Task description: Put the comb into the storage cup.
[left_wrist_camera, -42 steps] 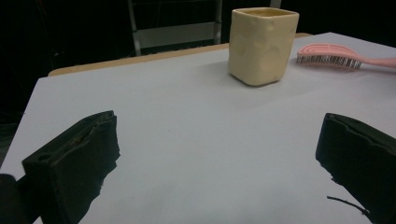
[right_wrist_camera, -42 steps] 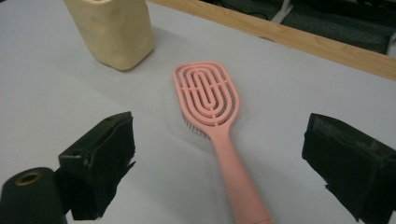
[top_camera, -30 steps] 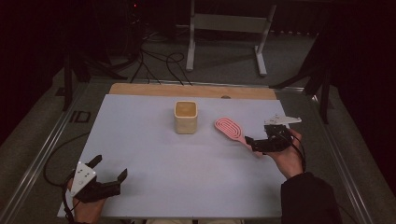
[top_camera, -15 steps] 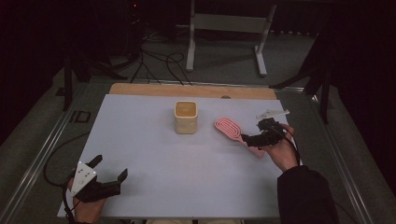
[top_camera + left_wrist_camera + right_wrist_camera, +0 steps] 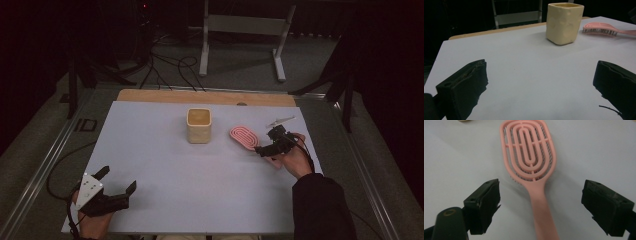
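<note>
The right gripper [image 5: 541,205] hangs over the handle of the flat pink plastic hairbrush with an oval, slotted head [image 5: 530,162], its jaws spread wide to either side of the handle and clear of it, having just been closing a little with the handle between them. The brush lies bristles down on the white table [image 5: 165,165], right of the cream, square-sided cup [image 5: 199,125], its long axis running from the head straight back under this gripper, so a drop and a squeeze across the handle looks like the move. The left gripper [image 5: 118,187] rests open at the near left corner, well apart from the brush, which leaves the right hand much the nearer.
</note>
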The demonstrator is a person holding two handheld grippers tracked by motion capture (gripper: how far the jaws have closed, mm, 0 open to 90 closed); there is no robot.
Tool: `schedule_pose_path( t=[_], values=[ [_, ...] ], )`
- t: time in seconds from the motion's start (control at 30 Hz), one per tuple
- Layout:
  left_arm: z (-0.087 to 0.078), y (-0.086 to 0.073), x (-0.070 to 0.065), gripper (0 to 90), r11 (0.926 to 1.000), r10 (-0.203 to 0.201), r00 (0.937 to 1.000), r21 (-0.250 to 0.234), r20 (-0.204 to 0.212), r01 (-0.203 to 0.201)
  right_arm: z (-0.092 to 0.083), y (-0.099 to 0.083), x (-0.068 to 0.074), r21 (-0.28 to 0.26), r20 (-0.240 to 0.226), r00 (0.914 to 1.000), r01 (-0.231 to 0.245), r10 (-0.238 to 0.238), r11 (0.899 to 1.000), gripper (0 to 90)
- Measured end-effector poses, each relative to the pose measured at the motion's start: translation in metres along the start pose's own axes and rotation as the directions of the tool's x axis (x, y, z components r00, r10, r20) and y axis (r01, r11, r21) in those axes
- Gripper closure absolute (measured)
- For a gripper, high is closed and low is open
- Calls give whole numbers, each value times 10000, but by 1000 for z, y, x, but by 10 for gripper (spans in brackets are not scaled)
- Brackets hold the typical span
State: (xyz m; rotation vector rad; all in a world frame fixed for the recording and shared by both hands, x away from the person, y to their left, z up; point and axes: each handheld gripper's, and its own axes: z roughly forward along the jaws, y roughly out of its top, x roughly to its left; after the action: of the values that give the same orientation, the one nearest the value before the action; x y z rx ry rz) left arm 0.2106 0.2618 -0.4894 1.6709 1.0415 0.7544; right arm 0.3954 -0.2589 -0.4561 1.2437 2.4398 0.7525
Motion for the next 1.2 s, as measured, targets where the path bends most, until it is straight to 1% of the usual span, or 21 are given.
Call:
schedule_pose_path(
  t=[0.2,0.4,0.47,0.53,0.63,0.73,0.87,0.97,1.0,1.13,1.2],
  values=[
    [0,0,0,1,10000,2,10000,-4,7,-2,11,-1,-1,421,-107,9998,157,-152,9990,194],
    [0,0,1,1,10000,-10,10000,-24,15,10,20,-2,-5,888,-102,9999,61,-52,9960,249],
    [0,0,1,1,10000,-7,10000,-25,18,7,23,-3,-6,994,-113,9999,139,-128,9949,268],
    [0,0,1,1,10000,-10,10000,-26,19,10,26,-4,-6,1105,-204,9996,190,-169,9937,299],
    [0,0,0,1,10000,-7,10000,-21,17,7,29,-5,-8,1259,-297,9995,128,-91,9920,387],
    [0,0,1,1,10000,-6,10000,-23,24,6,32,-6,-9,1442,-377,9991,230,-177,9893,444],
    [0,0,1,1,10000,-2,10000,-15,28,2,36,-6,-7,1667,-497,9983,370,-291,9853,492],
    [0,0,1,1,10000,-4,10000,-26,28,5,40,-7,-6,1830,-594,9978,397,-292,9823,550],
    [0,0,1,1,10000,0,10000,-15,30,0,41,-7,-6,1892,-629,9973,486,-373,9807,565],
    [0,0,1,1,10000,6,10000,-8,33,-6,45,-7,-4,2057,-680,9966,596,-465,9768,607],
    [0,0,1,1,10000,6,10000,-8,33,-6,45,-6,-3,2094,-640,9970,563,-437,9762,607]
  ],
)
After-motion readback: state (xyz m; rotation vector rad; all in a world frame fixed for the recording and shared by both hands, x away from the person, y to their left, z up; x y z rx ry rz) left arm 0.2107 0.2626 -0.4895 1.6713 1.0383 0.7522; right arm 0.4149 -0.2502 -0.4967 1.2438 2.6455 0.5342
